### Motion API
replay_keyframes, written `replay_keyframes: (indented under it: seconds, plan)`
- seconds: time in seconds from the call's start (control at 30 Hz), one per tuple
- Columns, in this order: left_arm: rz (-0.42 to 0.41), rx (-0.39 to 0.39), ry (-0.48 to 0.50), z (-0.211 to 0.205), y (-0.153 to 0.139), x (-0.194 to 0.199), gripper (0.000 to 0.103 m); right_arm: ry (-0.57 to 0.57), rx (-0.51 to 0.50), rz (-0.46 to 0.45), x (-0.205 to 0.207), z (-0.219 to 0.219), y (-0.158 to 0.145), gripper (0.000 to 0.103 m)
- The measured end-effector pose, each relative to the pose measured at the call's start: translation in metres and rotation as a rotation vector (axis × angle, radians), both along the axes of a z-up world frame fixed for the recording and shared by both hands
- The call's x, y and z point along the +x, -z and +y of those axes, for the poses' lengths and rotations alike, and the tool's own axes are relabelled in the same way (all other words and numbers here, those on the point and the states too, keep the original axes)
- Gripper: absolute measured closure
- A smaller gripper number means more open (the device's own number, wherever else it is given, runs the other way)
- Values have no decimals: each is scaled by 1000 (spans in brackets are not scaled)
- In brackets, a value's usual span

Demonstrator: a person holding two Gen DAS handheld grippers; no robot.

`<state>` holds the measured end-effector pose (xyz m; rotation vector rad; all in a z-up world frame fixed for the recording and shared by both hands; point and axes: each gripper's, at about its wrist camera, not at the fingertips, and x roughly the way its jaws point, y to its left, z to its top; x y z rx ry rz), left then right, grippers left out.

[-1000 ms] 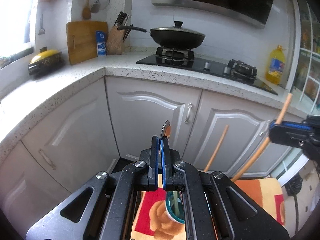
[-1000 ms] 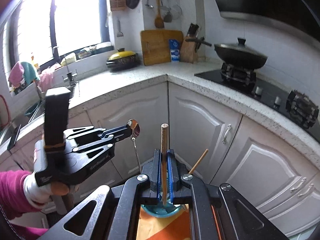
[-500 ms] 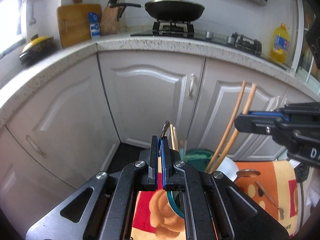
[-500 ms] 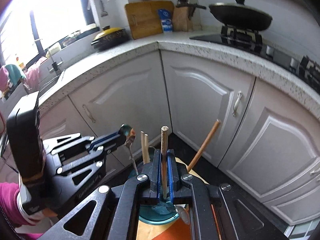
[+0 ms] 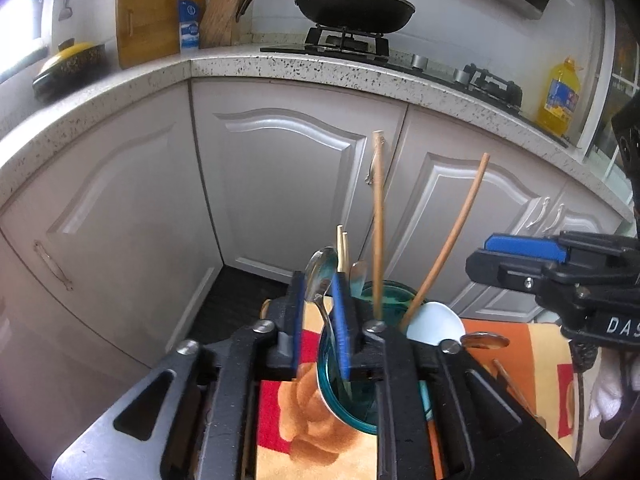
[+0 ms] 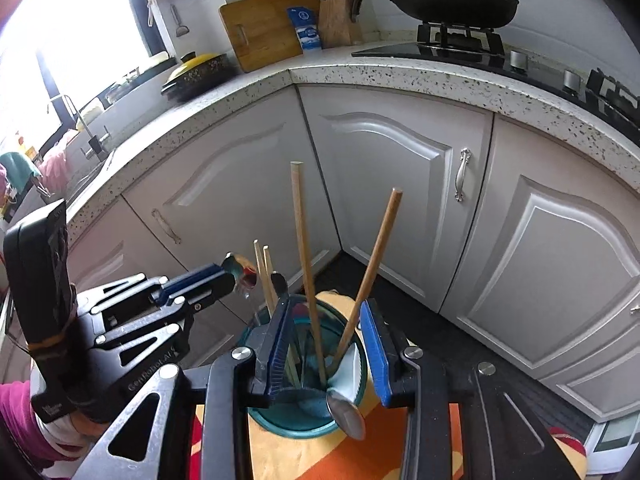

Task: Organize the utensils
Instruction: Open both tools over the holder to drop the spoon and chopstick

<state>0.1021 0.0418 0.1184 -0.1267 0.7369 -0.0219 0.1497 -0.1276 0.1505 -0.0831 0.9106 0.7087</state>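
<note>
Teal cup (image 6: 304, 420) on the patterned cloth (image 5: 320, 432) holds chopsticks, long sticks, spoons. Drop-off step: my left tongs (image 5: 318, 312) are opening round the metal spoon (image 5: 320, 276); right tongs (image 6: 330, 344) opening, wooden stick (image 6: 370, 280) between, pads clear. Next: lift both straight up w/o snagging.

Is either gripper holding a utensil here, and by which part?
Nothing is firmly held. The left gripper is opening around the metal spoon, near its bowl; the right gripper is opening, clear of the wooden stick in the teal cup.
</note>
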Motion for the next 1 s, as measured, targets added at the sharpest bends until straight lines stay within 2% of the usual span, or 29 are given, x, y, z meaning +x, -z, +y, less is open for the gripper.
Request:
replay_keyframes:
  seconds: [0.13,0.23,1.0]
  plan:
    - [-7,-21,3,-1,-5,-7,66,-7,-15,-10,-10,-2,-1,69]
    - [-4,-20,8,-4,-7,-10,63,-10,-25,-11,-17,-3,-1,69]
    - [-39,5,62,-43,-28,-60,63,78,4,-48,-81,-43,-5,67]
